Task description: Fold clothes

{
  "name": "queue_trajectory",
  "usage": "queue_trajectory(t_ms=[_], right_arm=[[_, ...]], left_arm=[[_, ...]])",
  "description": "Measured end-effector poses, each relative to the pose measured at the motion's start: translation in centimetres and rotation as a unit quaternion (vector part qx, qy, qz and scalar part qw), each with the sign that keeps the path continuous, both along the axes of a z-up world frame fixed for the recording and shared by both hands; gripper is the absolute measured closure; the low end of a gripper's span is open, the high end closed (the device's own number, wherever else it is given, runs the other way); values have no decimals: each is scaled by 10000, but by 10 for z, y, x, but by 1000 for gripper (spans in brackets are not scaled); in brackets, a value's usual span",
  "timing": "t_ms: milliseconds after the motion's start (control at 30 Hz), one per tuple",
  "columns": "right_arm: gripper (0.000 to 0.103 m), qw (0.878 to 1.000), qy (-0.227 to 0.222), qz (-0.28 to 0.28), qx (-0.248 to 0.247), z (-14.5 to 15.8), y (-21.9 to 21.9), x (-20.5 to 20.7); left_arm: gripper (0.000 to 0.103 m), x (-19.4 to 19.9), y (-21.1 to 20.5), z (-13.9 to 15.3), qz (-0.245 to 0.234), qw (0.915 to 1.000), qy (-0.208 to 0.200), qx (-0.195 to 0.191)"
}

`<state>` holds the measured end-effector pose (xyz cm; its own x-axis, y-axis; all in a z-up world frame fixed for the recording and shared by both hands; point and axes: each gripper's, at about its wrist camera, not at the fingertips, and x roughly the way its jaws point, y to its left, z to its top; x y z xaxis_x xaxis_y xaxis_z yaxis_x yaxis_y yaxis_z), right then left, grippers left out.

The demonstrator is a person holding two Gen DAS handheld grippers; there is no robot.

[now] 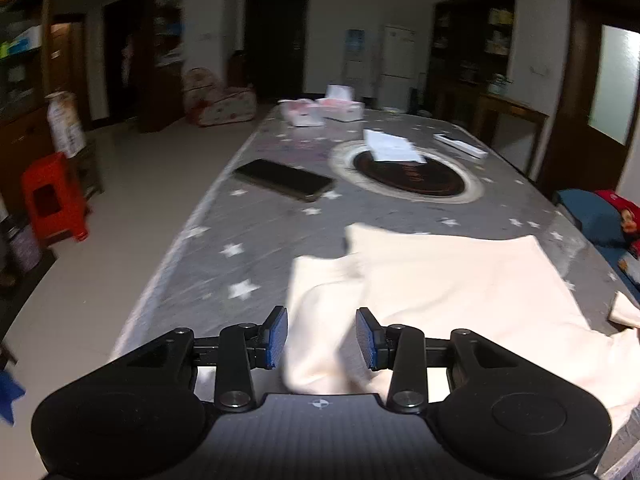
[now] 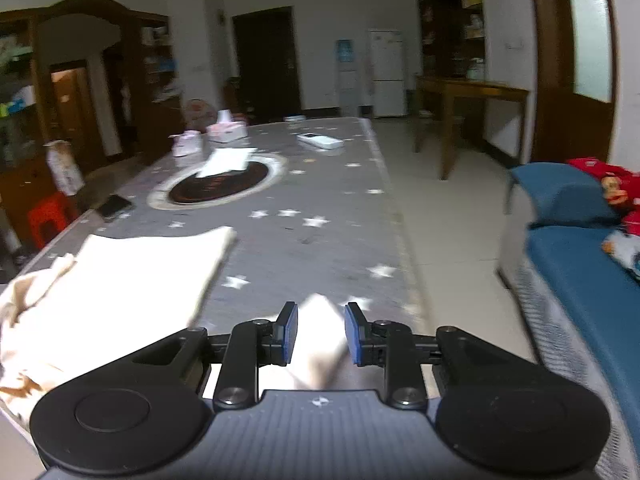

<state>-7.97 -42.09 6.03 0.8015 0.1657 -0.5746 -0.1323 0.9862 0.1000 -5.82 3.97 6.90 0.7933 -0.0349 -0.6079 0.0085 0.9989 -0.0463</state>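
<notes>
Left wrist view: the left tool (image 1: 321,338) hangs with blue pads apart, gripping nothing, above a sleeve of the cream long-sleeved cloth garment (image 1: 460,280) spread on the grey star-patterned counter (image 1: 256,232). A black phone (image 1: 284,179) lies farther along.

Right wrist view: the right tool (image 2: 321,334) is likewise spread, a cream sleeve end (image 2: 320,328) lying between its pads, not visibly pinched; the garment's body (image 2: 132,276) lies to its left.
</notes>
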Motion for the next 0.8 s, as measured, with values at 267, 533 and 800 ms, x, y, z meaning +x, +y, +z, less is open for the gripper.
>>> queue_trajectory(t_ms=[267,533,800], right_arm=[[78,9951,469,851,186,-27,54,53],[76,9913,786,1014,277,-48,84,112],[77,9905,775,1137,-25,-59,110,154]], left_arm=[[62,49,-40,-29,-680,9963,526,-24],[62,85,-42,-48,-708,9942,815,15],[62,115,-41,-49,-689,9947,764,75]])
